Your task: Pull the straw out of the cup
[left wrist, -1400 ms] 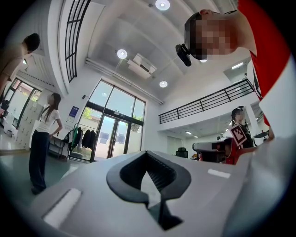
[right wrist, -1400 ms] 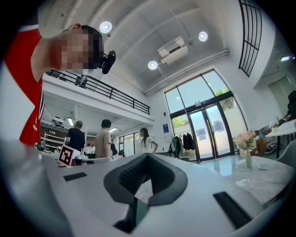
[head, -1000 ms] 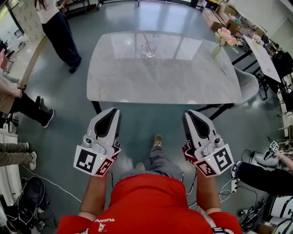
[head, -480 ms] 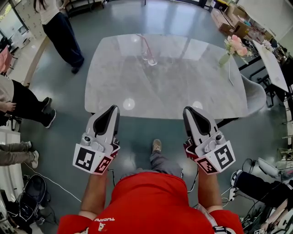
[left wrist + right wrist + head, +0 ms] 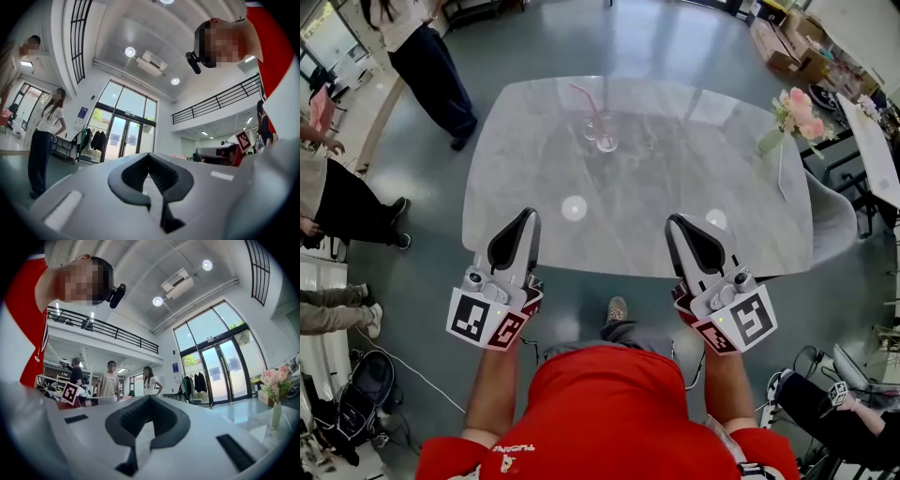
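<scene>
Broadly, the pale stone-patterned worktop (image 5: pixel 675 216) fills the middle of the head view. The person stands at its near edge with both tools held over that edge. The left tool (image 5: pixel 527 216) has its jaws pressed together with nothing between them. The right tool (image 5: pixel 673 223) reads the same in its own view, with its jaws together and empty. Both point roughly level toward the far side, well apart from the task's things.

The cup (image 5: pixel 607 142) stands on the far half of the worktop, a little left of centre. It is clear, so probably glass or hard plastic. I judge it rigid, smooth and slippery, and light enough to skid or tip if the straw drags on it. A second clear shape sits just beside it on the far-left side. I cannot tell whether that is another glass or a reflection.

The straw (image 5: pixel 584 101) is pink and thin and leans out of the cup, up and to the left in the head view. It is likely near weightless and hollow, and it would flatten under a hard pinch or kink if bent sideways. The best hold is on the exposed stretch above the rim, pinched lightly across its width and drawn along its own lean. The other tool could steady the cup low on its wall. Either tool would have to open first.
</scene>
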